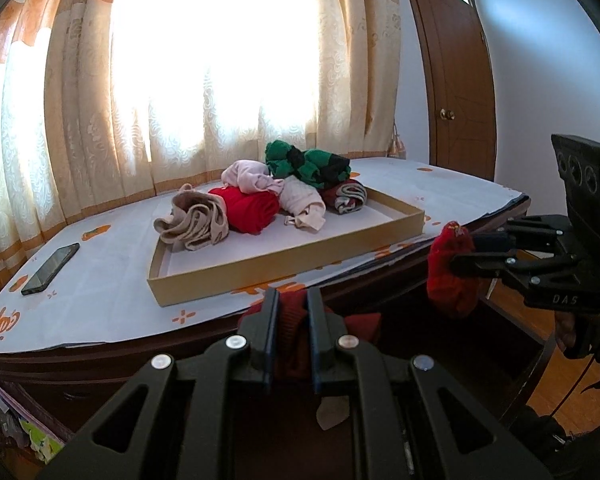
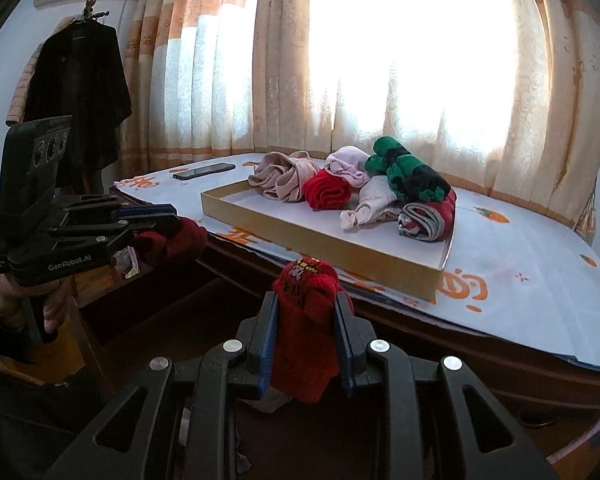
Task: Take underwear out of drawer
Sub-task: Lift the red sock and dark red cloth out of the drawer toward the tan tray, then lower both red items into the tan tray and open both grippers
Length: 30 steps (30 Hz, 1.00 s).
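Both grippers holding red garments, in front of the tray.
Left gripper clamps dark-red cloth; right gripper clamps a red patterned bundle.

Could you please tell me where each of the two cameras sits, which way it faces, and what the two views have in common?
Left wrist: sits on the left gripper, shut on a dark red garment; faces the tray and curtains, the right gripper at its right edge.
Right wrist: sits on the right gripper, shut on a red patterned garment; faces the same tray from the other side, the left gripper and a hand at left.
Shared: tray of rolled garments, phone, curtains.
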Available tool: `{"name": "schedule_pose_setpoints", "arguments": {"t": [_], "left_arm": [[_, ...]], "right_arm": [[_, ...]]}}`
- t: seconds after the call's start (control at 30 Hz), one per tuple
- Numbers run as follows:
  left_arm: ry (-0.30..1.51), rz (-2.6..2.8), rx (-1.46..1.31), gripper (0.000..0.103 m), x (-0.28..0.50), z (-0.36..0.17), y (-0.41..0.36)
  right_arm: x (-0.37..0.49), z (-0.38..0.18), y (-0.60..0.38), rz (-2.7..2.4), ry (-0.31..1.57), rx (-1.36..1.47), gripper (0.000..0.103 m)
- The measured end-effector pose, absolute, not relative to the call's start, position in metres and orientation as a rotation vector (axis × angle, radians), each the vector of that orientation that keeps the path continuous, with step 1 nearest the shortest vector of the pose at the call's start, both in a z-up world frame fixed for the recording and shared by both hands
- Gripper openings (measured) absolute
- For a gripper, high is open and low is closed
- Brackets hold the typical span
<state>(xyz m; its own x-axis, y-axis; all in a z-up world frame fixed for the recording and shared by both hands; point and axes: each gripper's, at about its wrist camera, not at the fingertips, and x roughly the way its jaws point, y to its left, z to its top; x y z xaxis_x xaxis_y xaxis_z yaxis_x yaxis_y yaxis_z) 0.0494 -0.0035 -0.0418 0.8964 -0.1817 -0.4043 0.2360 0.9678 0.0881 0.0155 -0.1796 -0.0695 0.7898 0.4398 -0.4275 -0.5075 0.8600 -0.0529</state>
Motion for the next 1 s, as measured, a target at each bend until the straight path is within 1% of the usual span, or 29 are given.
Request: {"name": "schedule_pose_setpoints", "arguments": {"t": [0.53, 1.0], "left_arm": [[0.407, -0.247, 0.132, 0.011, 0.063, -0.021, -0.005], [0.396, -0.266, 0.164, 0.011, 0.096, 0.009, -0.007]], "right_arm": [[0.023, -0.054, -0.174, 0.515, 0.410, -0.195, 0.029], [0.055, -0.026, -0.163, 0.522, 0.418, -0.238, 0.029]]}}
